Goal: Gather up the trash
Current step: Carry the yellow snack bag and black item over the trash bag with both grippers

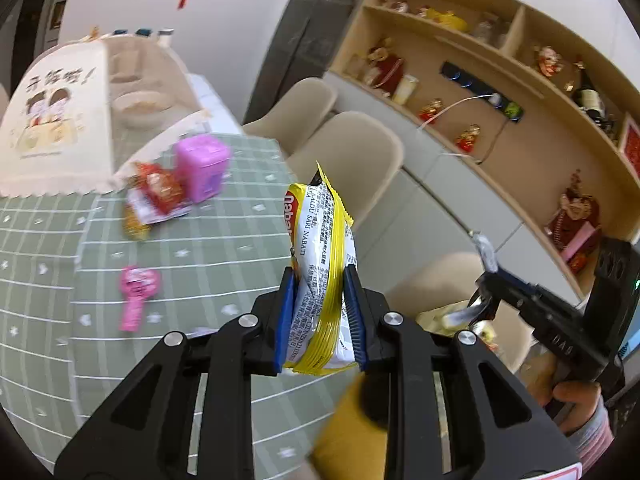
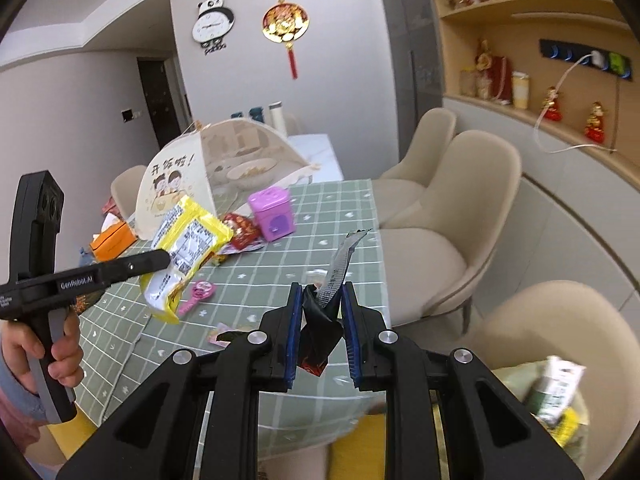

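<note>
Left wrist view: the left tool (image 1: pixel 320 312) pinches a yellow-and-white Nabati snack wrapper (image 1: pixel 322 256) between its blue pads, with the wrapper standing upright above the tool. Left of and beyond that wrapper, on the green checked counter (image 1: pixel 48 240), lie more pieces of trash: a pink lollipop-shaped wrapper (image 1: pixel 136 292) and a red snack wrapper (image 1: pixel 158 192) touching a pink plastic box (image 1: pixel 204 172). Right of the Nabati wrapper, off the counter's edge, the right tool (image 1: pixel 482 300) appears side-on, carrying a silvery strip.

Right wrist view: the right tool (image 2: pixel 322 324) is closed on a crumpled dark foil wrapper (image 2: pixel 326 304) whose silver tail sticks up past the pads. Left of this foil wrapper, the left tool (image 2: pixel 160 258) holds the Nabati wrapper (image 2: pixel 184 248) above the counter (image 2: pixel 340 200). Low and to the right of the foil wrapper, over a beige chair (image 2: pixel 560 320), sits what looks like a green bag (image 2: pixel 516 380) already holding packaging, though it is blurred.

Both pieces appear lifted and ready for drop-off. To do this well, the person should probably keep both grips firm, carry each wrapper fully over the bag's mouth before letting go, and release one at a time so the light foil does not flutter onto the chair.
</note>
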Available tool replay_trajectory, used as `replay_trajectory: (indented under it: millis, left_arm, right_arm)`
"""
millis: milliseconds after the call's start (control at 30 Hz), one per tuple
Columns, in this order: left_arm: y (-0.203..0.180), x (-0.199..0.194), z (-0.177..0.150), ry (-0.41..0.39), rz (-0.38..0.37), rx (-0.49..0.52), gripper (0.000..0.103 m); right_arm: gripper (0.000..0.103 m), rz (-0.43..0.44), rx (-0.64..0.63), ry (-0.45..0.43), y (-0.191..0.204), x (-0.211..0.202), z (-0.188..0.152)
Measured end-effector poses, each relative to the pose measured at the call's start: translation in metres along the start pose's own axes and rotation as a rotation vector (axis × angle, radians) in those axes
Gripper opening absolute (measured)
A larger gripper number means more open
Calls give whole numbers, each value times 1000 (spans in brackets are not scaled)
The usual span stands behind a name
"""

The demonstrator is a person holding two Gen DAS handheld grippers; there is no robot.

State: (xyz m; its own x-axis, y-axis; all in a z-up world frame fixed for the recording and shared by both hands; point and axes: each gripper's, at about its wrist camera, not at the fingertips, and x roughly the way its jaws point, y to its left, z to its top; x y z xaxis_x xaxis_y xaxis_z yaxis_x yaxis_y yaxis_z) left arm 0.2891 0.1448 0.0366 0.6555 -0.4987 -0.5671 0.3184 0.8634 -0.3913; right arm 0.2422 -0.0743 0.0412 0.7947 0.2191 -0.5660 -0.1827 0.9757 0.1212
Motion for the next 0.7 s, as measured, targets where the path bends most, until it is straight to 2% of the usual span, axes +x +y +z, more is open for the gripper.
replay_trajectory:
  millis: [167, 433, 700]
  left_arm:
    - [-63, 19, -4, -8, -86, 34, 24]
    - [-165, 63, -38, 92, -209, 78, 24]
    - [-223, 87, -65, 160, -282, 145, 24]
  right_arm:
    - [20, -67, 17, -29, -47, -43, -13]
    - [20, -166, 86, -42, -124, -96, -40]
    - [20, -213, 148, -56, -167, -121, -61]
